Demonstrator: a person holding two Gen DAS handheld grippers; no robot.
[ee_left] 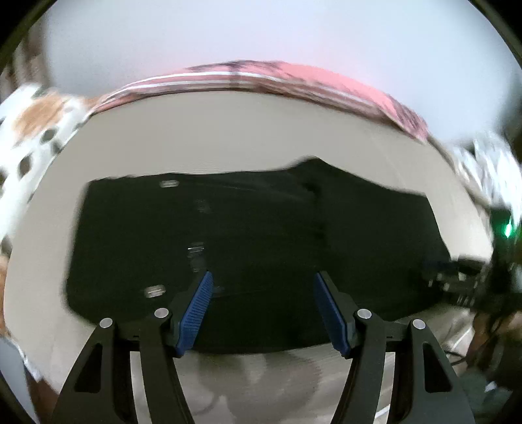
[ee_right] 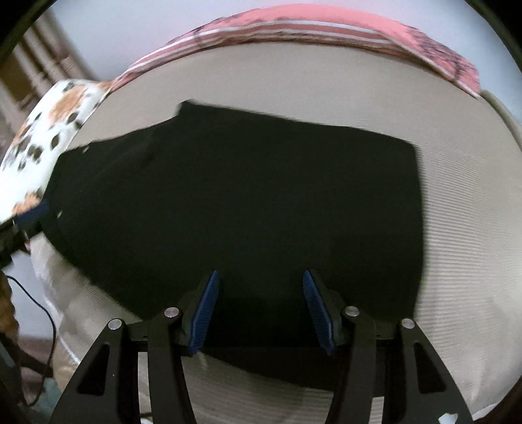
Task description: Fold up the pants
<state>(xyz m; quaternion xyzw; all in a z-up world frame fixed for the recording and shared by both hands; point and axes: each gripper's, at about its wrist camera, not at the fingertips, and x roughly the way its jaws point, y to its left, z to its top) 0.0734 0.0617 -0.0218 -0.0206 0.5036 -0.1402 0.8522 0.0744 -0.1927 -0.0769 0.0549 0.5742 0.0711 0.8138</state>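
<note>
Lying flat across the beige bed (ee_left: 228,130), the black pants (ee_left: 261,234) spread as one broad dark slab, already doubled into a rough rectangle. In the left wrist view they fill the middle of the picture, with small pale metal fittings (ee_left: 169,183) showing toward 10 o'clock on the cloth. The left gripper (ee_left: 262,310) hangs above the near edge of the pants at 6 o'clock, its blue pads (ee_left: 197,313) standing well apart with nothing between them; whether the tips touch the cloth cannot be told. At 3 o'clock in this view a blurred dark shape with a green light (ee_left: 507,228) sits at the edge of the pants.

In the right wrist view the pants (ee_right: 244,202) run from 9 o'clock to 3 o'clock, their far edge stepped near 11 o'clock. The right gripper (ee_right: 261,310) hovers over the near hem at 6 o'clock, moderately wide and empty, its blue pads (ee_right: 205,313) clear of any fold. A pink striped cloth (ee_right: 310,26) lies along the far side of the bed at 12 o'clock, and a white spotted cloth (ee_right: 49,130) lies at 9 o'clock, just beside the pants. Both views are blurred.
</note>
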